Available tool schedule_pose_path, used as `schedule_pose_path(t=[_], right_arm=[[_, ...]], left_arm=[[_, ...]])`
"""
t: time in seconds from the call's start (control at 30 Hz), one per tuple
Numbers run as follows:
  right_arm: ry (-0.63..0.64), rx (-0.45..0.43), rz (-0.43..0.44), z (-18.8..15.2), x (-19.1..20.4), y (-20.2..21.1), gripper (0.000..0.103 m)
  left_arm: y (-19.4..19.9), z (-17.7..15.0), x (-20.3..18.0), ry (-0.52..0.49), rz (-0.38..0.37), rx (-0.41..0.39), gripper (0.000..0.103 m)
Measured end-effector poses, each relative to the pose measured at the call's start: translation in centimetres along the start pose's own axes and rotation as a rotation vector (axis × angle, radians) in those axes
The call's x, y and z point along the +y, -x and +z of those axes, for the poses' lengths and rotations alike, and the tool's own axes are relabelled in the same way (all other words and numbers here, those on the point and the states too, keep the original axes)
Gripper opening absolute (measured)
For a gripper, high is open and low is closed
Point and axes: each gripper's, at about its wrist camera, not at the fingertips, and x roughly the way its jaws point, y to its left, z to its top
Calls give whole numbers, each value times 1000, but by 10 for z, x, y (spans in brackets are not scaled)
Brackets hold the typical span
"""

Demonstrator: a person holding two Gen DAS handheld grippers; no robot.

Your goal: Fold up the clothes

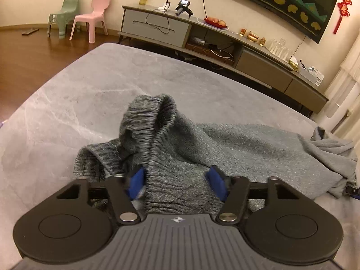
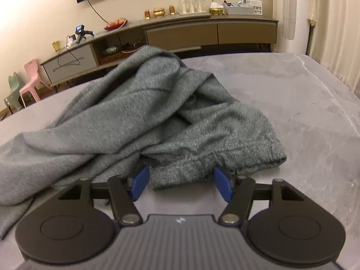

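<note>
A grey knit garment (image 1: 247, 148) lies crumpled on the grey marble-look table (image 1: 78, 94). Its ribbed elastic band (image 1: 148, 117) stands up in a bunched fold just ahead of my left gripper (image 1: 176, 180), which is open with ribbed fabric lying between its blue pads (image 1: 137, 180). In the right wrist view the same garment (image 2: 135, 112) is heaped toward the left, and a flat corner of it reaches between the fingers of my right gripper (image 2: 181, 180). That gripper is open too, with its pads on either side of the cloth edge.
Bare table surface (image 2: 292, 103) stretches to the right of the garment, and more (image 1: 67, 78) to its left. Beyond the table's far edge stand a long low TV cabinet (image 1: 225, 45) and two small plastic chairs (image 1: 90, 18) on wooden floor. Curtains (image 2: 333, 22) hang at the right.
</note>
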Motion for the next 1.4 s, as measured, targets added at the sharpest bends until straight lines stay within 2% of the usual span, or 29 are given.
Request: schedule_pose_path(t=[0.07, 0.1, 0.13, 0.17, 0.23, 0.27, 0.43, 0.63, 0.7, 0.77, 0.8, 0.83, 0.87, 0.93, 1.0, 1.03, 1.07, 1.1, 1.13, 1.17, 1.2, 1.27, 1.33, 1.4], right_arm=[[-1, 2, 0, 1, -1, -1, 31], [0, -2, 1, 1, -1, 0, 27], [0, -7, 2, 2, -1, 1, 18], [1, -13, 2, 3, 0, 2, 13], [-6, -32, 6, 3, -1, 8, 10], [-13, -43, 9, 4, -3, 11, 5], [-42, -99, 41, 10, -7, 32, 4], [-81, -98, 44, 13, -13, 34, 4], [-100, -88, 43, 13, -14, 32, 7], [-127, -78, 46, 12, -16, 30, 16], [-145, -75, 51, 12, -17, 29, 19], [-163, -72, 59, 12, -19, 28, 32], [-178, -72, 65, 11, -20, 27, 46], [-198, -68, 75, 10, -21, 22, 51], [-190, -51, 72, 9, -20, 14, 50], [-180, -43, 69, 8, -19, 9, 43], [-170, -36, 65, 6, -18, 4, 23], [-160, -28, 61, 5, -17, -1, 16], [-154, -34, 62, 4, -17, -1, 12], [-150, -42, 63, 4, -16, -1, 8], [-148, -55, 68, 5, -16, 5, 8], [-147, -84, 83, 7, -15, 21, 7], [-129, -121, 112, 10, -14, 59, 7], [-102, -154, 146, 11, -14, 101, 6]], left_arm=[[1, 1, 2, -2, 2, -10, 35], [2, 1, 4, -2, 4, -19, 30], [3, 1, 5, -1, 7, -28, 20], [6, 2, 5, -2, 9, -39, 15], [12, 4, 6, 0, -2, -70, 15], [15, 6, 7, -3, -10, -87, 15], [27, 13, 8, 0, -37, -146, 15], [25, 17, 9, 2, -46, -133, 15], [22, 17, 8, -3, -39, -121, 15], [17, 17, 5, -13, -27, -108, 16], [14, 16, 4, -18, -22, -102, 19], [12, 16, 2, -23, -16, -95, 26], [9, 16, 1, -28, -10, -89, 40], [4, 14, -6, -51, 11, -88, 61], [-3, 13, -13, -92, 24, -82, 62], [-7, 11, -16, -110, 29, -79, 60], [-9, 11, -16, -114, 35, -82, 53], [-10, 11, -17, -118, 42, -86, 43], [-12, 11, -18, -122, 48, -89, 25], [-14, 11, -18, -126, 54, -93, 15], [-16, 11, -19, -129, 61, -96, 15], [4, 22, -10, -78, 36, -173, 14], [35, 36, 4, -7, 3, -269, 14], [74, 48, 31, 106, -55, -366, 13]])
